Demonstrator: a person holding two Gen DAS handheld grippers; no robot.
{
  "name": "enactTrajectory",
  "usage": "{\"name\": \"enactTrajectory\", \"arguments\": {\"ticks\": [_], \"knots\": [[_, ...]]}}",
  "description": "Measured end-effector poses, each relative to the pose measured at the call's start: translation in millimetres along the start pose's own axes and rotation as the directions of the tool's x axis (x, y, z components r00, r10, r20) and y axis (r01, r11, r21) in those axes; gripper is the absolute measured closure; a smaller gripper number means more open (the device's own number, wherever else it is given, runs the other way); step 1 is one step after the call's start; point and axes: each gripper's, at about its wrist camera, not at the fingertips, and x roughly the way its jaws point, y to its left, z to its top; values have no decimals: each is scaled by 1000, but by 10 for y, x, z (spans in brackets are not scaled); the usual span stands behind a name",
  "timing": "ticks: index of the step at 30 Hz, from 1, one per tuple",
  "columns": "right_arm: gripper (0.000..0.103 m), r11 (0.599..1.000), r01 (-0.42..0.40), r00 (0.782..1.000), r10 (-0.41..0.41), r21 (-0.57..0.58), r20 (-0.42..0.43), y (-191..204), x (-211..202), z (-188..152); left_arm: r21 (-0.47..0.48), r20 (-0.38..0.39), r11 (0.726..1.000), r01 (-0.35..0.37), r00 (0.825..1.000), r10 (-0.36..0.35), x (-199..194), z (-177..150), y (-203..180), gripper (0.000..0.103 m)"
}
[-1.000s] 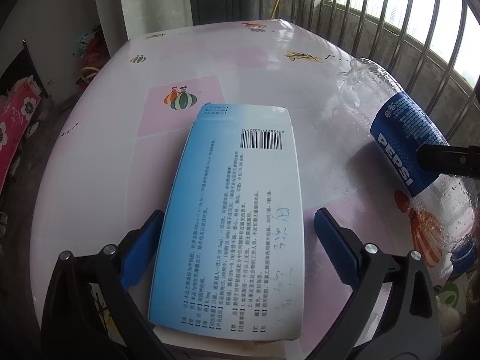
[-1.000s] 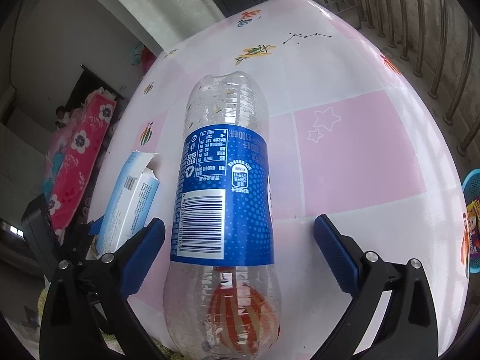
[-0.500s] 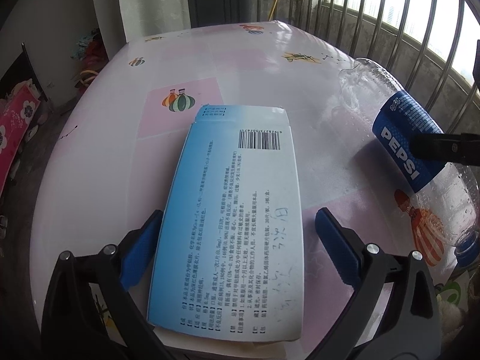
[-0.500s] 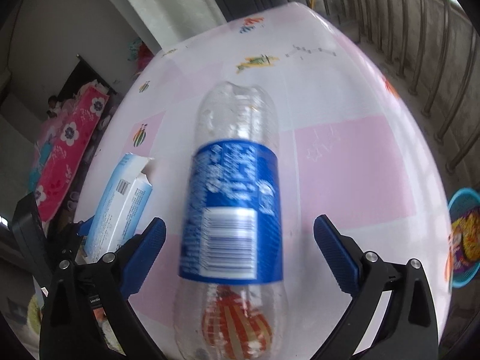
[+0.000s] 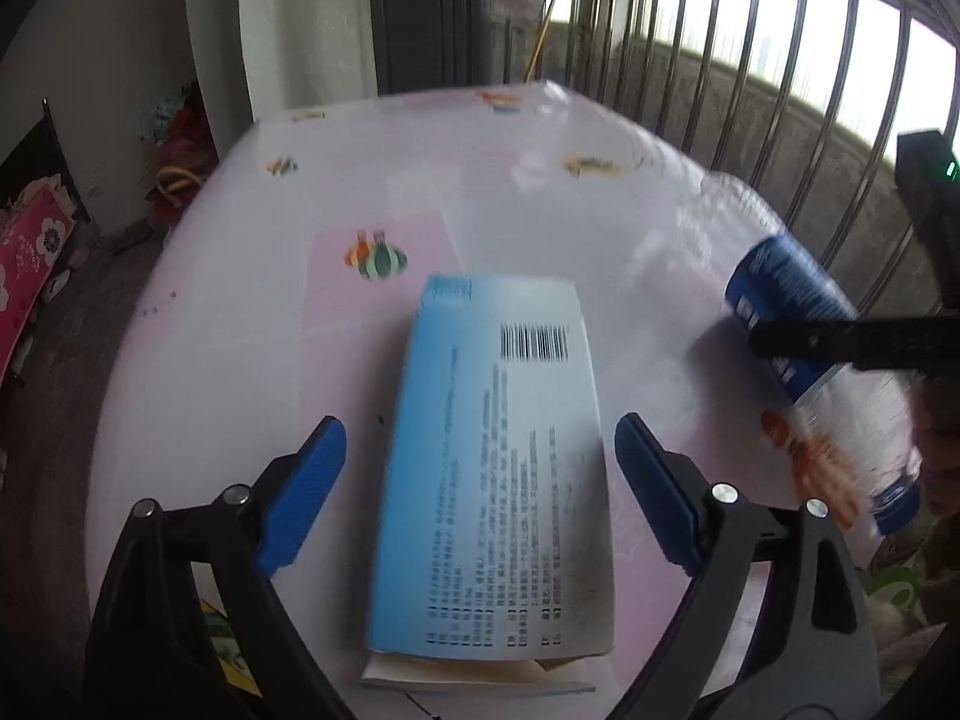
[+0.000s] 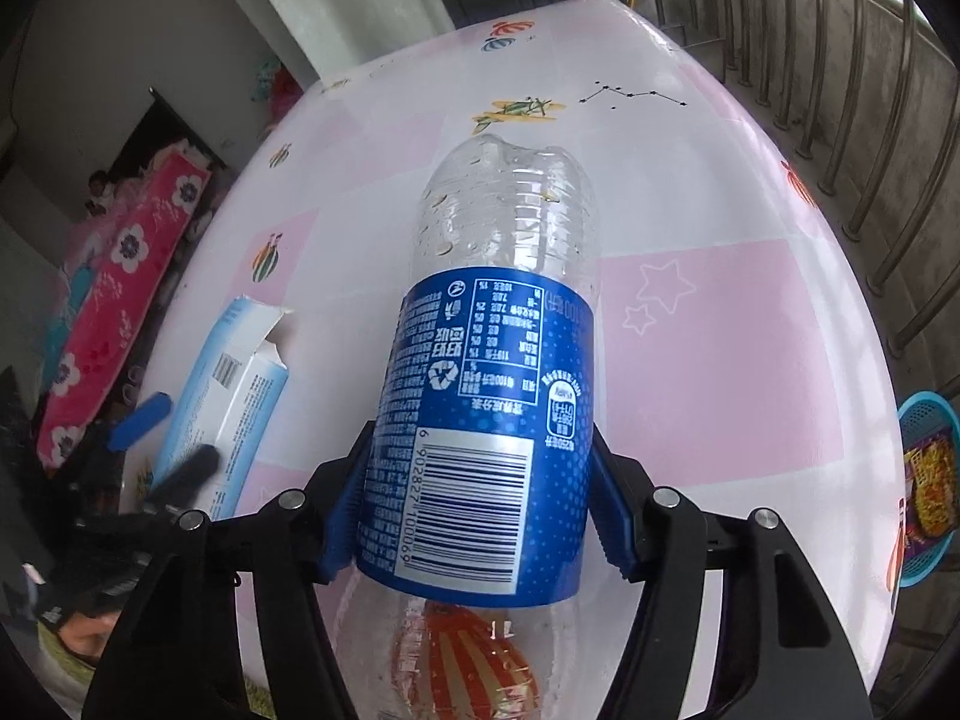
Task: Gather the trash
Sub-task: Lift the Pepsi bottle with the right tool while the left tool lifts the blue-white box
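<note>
Box [image 5: 498, 468] lies lengthwise between the wide-open left claw [image 5: 480, 480], long axis running straight ahead on the tabletop [image 5: 240, 300]; right claw [image 6: 474, 510] already grips the bottle [image 6: 486, 396].

Surface: table [image 6: 720, 360], white-and-pink cloth with balloon and star prints.
On it: box [image 5: 498, 468], blue-white, flat, flap open.
Also: bottle [image 6: 498, 312], clear, blue label, on its side.

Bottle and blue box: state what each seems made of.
Bottle: thin clear plastic, glossy; ribbed see-through wall, printed blue film label.
Blue box: likely thin printed cardboard, slightly glossy; folded end flap, pale inner face.
</note>
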Motion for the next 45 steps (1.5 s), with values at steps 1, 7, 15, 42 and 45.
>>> {"name": "enactTrajectory", "arguments": {"ticks": [1,7,15,42,45], "knots": [[41,1000,-1,1000,1,2,2,8,4,-4,-10,2,1000,17,1000,-17,-15,35,26,19],[42,1000,20,1000,-20,-7,6,35,-29,-63,-133,-101,983,129,985,-143,231,146,210,27],[42,999,48,999,-48,-13,-6,38,-121,-179,-190,-104,965,182,973,-204,288,166,285,32],[30,994,88,995,-91,-73,-46,183,-38,-105,-61,-163,994,96,981,-105,421,118,-69,30],[30,996,71,996,-74,-57,-51,160,-20,-118,-51,-160,995,86,983,-93,415,112,-90,31]]}}
